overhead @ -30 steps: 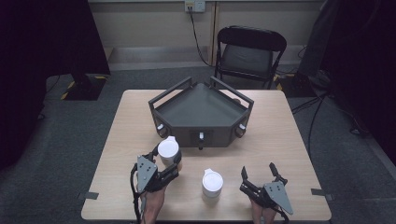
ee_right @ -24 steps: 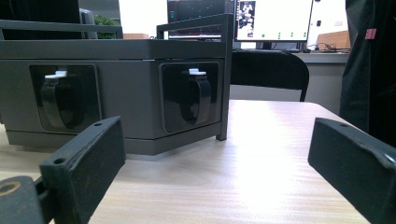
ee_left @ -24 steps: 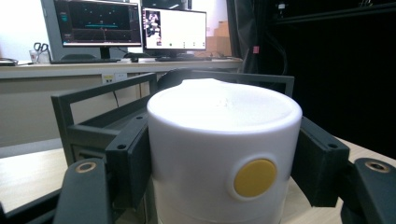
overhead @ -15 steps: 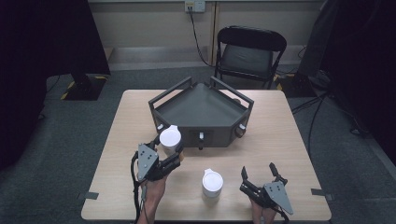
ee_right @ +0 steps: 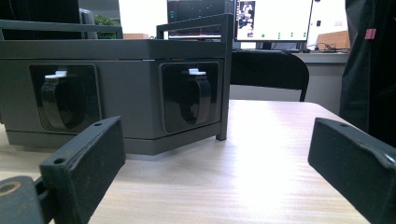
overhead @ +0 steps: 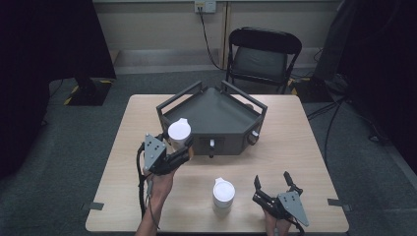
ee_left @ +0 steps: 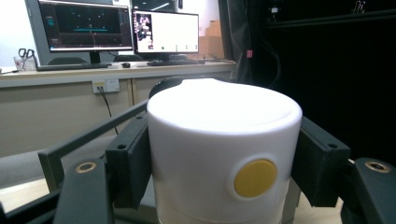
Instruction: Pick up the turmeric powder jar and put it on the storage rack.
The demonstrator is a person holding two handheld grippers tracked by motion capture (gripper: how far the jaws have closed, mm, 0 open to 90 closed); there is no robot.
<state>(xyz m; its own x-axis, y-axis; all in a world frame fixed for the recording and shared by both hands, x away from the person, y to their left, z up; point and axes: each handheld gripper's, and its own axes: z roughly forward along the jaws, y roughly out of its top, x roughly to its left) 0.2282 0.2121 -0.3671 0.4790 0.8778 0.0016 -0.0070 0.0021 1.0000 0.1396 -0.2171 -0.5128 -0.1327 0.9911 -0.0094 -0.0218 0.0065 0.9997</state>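
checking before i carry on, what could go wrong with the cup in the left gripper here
1. The left gripper holds the cup right at the tray rail, so it may knock the rail on the way in.
2. The fingers clamp smooth sides, so it could slip.
3. The second cup stands close to both forearms and could be tipped.

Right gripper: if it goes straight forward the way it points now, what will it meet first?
Probably the grey tray. The open right gripper faces its front wall, with bare table between them. How far off the wall is I cannot tell.
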